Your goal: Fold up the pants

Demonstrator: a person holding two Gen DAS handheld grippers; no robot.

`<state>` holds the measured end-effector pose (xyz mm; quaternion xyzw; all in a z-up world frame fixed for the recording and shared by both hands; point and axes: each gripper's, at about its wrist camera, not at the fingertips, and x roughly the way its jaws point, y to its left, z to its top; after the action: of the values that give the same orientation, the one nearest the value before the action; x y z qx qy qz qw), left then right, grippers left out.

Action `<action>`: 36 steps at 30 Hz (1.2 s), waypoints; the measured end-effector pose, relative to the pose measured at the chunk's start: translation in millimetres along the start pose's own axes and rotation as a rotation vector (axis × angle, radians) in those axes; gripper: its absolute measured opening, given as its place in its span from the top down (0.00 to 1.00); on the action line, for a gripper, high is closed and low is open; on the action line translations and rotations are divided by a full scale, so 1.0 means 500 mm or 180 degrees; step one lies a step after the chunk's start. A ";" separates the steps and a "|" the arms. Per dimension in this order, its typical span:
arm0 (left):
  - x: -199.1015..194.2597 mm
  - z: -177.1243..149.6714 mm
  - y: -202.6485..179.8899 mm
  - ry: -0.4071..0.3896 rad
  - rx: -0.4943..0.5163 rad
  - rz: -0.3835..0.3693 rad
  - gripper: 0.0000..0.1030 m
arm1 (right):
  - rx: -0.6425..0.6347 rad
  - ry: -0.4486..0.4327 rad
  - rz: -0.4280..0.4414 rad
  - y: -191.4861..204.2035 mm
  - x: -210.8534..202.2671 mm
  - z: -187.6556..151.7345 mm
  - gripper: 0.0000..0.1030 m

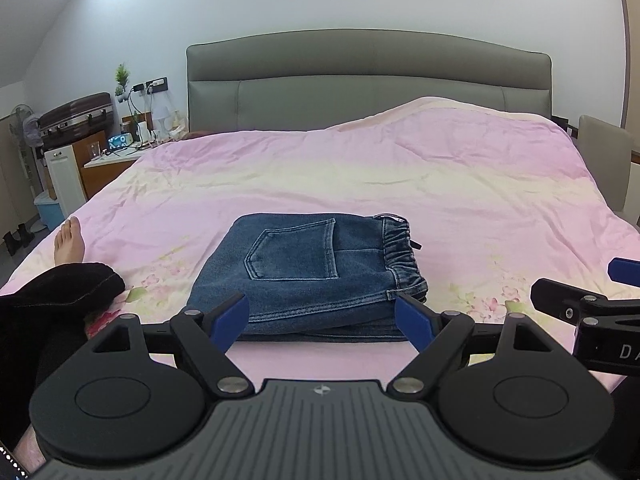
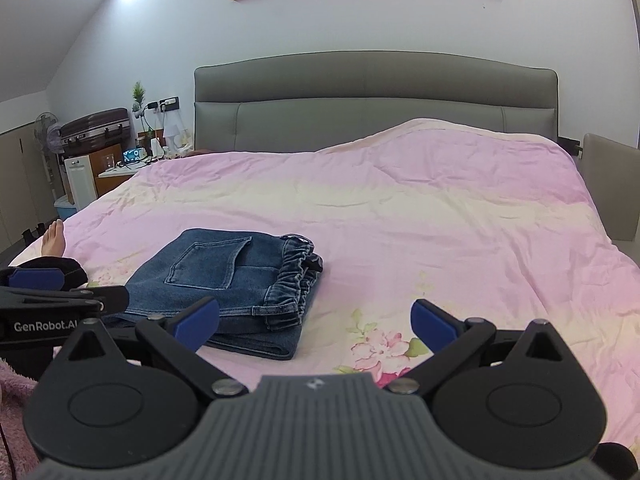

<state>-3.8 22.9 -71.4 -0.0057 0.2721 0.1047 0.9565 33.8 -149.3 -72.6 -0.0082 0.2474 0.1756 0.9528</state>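
My left gripper (image 1: 322, 318) hovers low over the near edge of the bed (image 1: 360, 168), its blue-padded fingers (image 1: 230, 318) spread wide apart and holding nothing; the near edge of the folded pants (image 1: 304, 272) sits just beyond the tips, and I cannot tell whether the pads touch the denim. My right gripper (image 2: 316, 322) hangs beside it, fingers (image 2: 198, 322) equally wide apart and empty, the left pad in front of the pants' near corner and the right pad over a pink flower print on the duvet. The left gripper's side reads "GenRobot.AI" in the right wrist view. The jeans lie folded in a compact stack near the bed's near edge, back pocket up, elastic waistband (image 2: 296, 276) turned to the right. At the bed's left edge rest my bare foot (image 1: 69, 240) and a black trouser leg (image 1: 60, 288). Beyond the pink duvet rises a grey headboard (image 2: 374, 100); a cluttered nightstand (image 1: 116, 152) stands off the far left corner.
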 end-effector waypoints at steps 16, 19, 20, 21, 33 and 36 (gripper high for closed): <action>-0.001 0.002 -0.004 0.0016 -0.0002 0.0017 0.06 | 0.0007 0.0004 0.0007 -0.002 -0.003 0.000 0.05; -0.002 0.001 -0.004 0.0021 -0.0009 0.0015 0.06 | 0.0013 -0.0008 0.0009 -0.002 -0.006 -0.001 0.05; -0.003 0.000 -0.004 0.0025 -0.0020 0.0018 0.06 | 0.0012 -0.0010 0.0011 -0.002 -0.006 -0.001 0.05; -0.003 -0.001 -0.004 0.0030 -0.0023 0.0016 0.06 | 0.0009 -0.0010 0.0015 -0.001 -0.006 -0.002 0.05; -0.005 -0.002 -0.003 0.0038 -0.0064 0.0033 0.06 | -0.0022 -0.0002 0.0051 0.002 -0.007 0.001 0.05; -0.006 -0.002 -0.003 0.0038 -0.0063 0.0037 0.06 | -0.0030 -0.0005 0.0056 0.004 -0.009 0.001 0.05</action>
<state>-6.7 20.9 -70.7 -0.0143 0.2769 0.1130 0.9541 29.8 -148.9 -70.0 -0.0104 0.2458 0.1851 0.9514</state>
